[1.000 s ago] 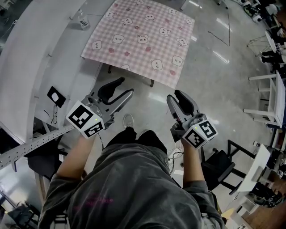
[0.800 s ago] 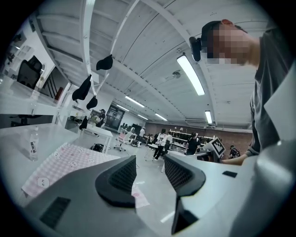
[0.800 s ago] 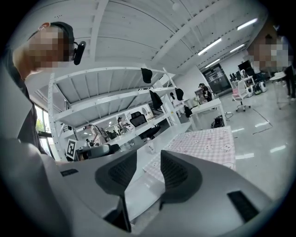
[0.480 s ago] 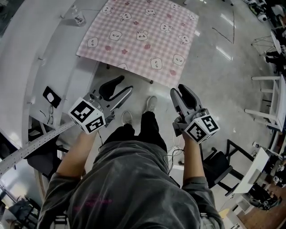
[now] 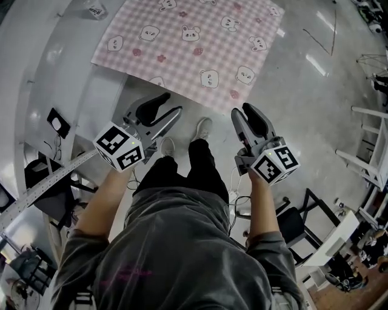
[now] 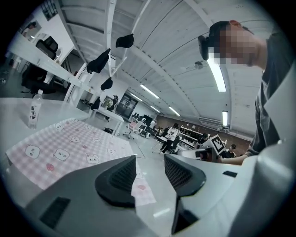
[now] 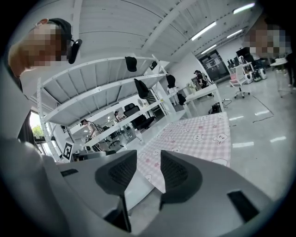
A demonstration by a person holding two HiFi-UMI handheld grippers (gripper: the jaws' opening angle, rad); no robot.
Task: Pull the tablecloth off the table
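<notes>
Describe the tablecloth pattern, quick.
The tablecloth is pink-and-white check with white cartoon animal faces and small pink flowers; clearest in the head view.

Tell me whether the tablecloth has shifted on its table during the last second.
No. The tablecloth keeps its place beside the bottle; only the camera has come nearer.

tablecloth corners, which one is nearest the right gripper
The near right corner, just ahead of the open right gripper. The near left corner lies further off, past the left gripper.
</notes>
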